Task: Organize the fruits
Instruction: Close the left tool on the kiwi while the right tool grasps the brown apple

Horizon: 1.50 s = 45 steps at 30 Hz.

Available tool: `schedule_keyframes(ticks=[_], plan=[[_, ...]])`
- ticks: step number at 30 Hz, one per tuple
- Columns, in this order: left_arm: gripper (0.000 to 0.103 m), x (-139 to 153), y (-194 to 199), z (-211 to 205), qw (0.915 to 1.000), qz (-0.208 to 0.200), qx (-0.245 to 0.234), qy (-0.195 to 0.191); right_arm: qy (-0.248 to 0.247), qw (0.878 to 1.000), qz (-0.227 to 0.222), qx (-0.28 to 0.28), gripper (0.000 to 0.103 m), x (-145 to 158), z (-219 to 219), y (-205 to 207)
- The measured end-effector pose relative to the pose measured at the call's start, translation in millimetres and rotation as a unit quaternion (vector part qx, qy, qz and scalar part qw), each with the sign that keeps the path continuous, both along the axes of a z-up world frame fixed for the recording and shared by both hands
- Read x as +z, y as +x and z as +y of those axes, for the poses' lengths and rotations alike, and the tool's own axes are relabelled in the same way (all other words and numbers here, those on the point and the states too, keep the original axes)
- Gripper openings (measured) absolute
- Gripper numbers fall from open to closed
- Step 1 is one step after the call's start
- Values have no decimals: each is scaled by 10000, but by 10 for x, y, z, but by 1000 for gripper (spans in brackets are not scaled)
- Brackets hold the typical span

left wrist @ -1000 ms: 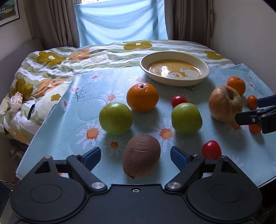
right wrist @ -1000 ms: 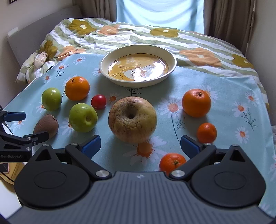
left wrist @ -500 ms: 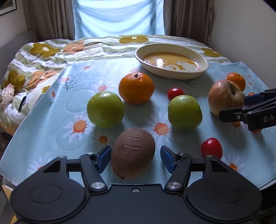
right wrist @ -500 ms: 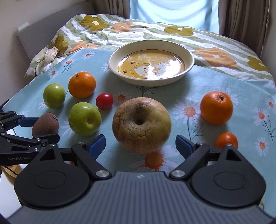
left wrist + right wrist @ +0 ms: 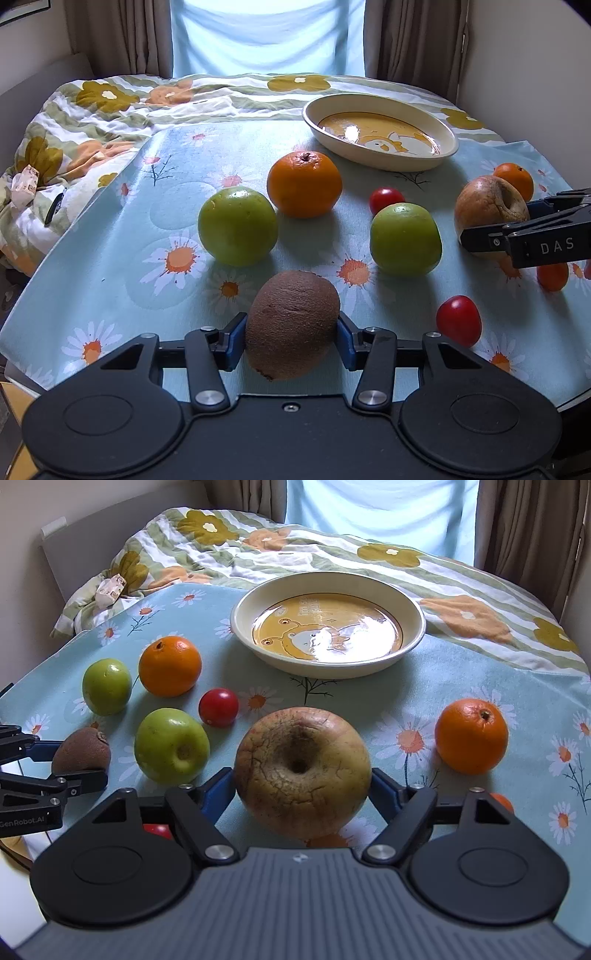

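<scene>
Brown kiwi (image 5: 293, 325) now pinched by the left tongs (image 5: 291, 341); right tongs (image 5: 302, 797) just closed around the wrinkled apple (image 5: 302, 771) — both ready to lift.

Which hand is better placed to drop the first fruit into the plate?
Right, probably. The right gripper has been closing around the wrinkled apple, directly before the plate; the left gripper's kiwi sits farther away.

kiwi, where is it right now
In the left wrist view the kiwi lies low in the middle on the daisy cloth, between the left gripper fingers, in front of the two green apples.
</scene>
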<state>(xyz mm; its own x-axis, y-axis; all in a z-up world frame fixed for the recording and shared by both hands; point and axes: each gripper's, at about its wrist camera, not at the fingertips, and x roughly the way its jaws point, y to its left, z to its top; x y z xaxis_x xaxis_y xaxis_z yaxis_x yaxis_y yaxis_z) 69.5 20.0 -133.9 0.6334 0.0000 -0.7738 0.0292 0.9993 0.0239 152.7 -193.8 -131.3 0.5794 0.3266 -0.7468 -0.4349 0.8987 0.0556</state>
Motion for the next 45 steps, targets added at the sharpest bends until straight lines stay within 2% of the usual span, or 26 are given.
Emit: schedule_keyframes(ticks=[9, 15, 27, 36, 45], plan=[[52, 35, -89, 5, 9999, -63, 61, -115, -22, 9999, -76, 119, 90, -6, -11, 3], [52, 165, -151, -37, 9997, -177, 43, -135, 19, 9999, -49, 93, 90, 45, -42, -18], [52, 838, -194, -112, 9979, -629, -36, -154, 170, 9997, -194, -52, 90, 657, -172, -113], [52, 1346, 155, -125, 9938, -1065, -300, -136, 225, 9983, -477, -248, 90, 1210, -201, 66], [52, 1544, 825, -78, 9894, -1179, -794, -306, 348, 9961, -416, -699, 90, 1393, -110, 553]])
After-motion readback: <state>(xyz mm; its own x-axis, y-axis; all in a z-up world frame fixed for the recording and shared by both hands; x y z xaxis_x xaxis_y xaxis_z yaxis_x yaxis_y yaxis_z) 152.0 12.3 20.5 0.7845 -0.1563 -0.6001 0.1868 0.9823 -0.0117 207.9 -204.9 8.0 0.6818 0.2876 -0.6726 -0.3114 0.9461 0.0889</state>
